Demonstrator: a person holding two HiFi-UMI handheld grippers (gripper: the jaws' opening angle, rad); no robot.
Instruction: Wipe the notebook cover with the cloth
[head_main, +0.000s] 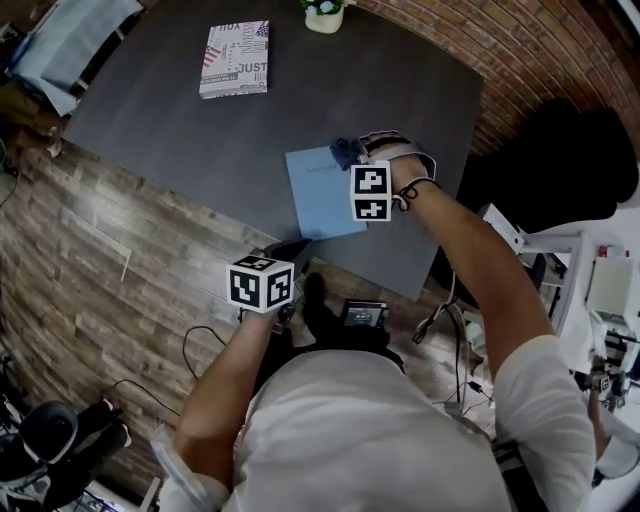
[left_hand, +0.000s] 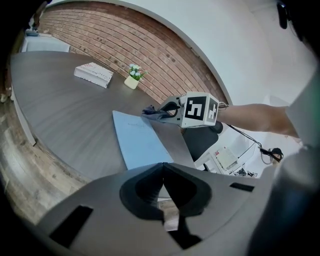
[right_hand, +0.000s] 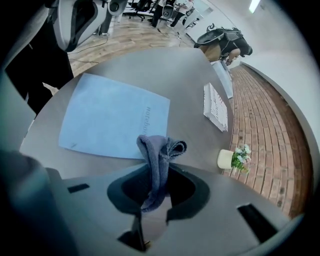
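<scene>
Head view: the right hand-held gripper (head_main: 350, 155) is over the far edge of the flat light-blue paper notebook (head_main: 320, 195) on the dark grey desk (head_main: 150, 120). The left hand-held gripper (head_main: 288, 248) sits just short of its near edge.

Left gripper view: jaws pressed together, nothing between.

Right gripper view: jaws clamp a folded grey fabric cloth (right_hand: 156, 165); the notebook lies ahead-left.

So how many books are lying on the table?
2. The blue notebook lies near the front edge; the printed book is far back, near the small plant.
</scene>
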